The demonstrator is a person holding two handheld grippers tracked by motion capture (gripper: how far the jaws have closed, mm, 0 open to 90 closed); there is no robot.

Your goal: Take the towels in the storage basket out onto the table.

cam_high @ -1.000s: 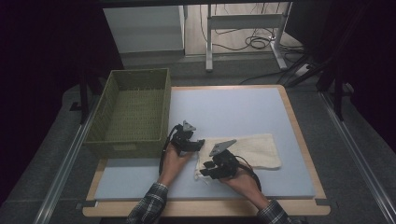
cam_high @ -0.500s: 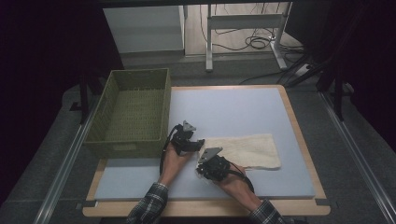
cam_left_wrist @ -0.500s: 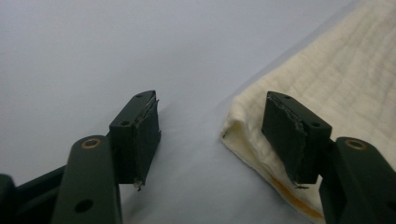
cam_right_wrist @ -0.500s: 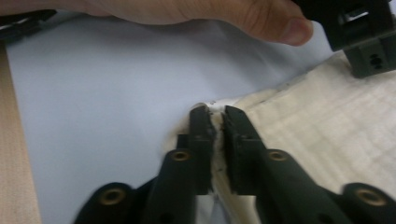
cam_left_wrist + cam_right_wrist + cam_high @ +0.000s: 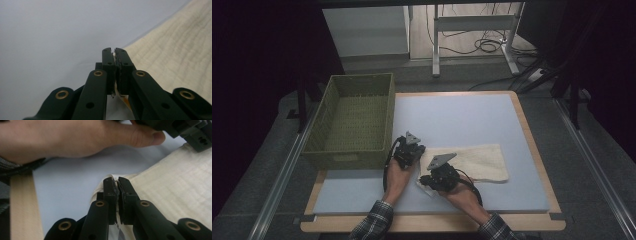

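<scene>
High view has the cream towel lying flat at lower centre of the frame, on the pale blue mat. Its left edge is pinched at two spots: the left gripper has just closed its jaws on the upper corner, and the right gripper has closed on the lower corner, cloth bunched between the pads. Green wicker basket sits at the left, just beside the left gripper.
</scene>
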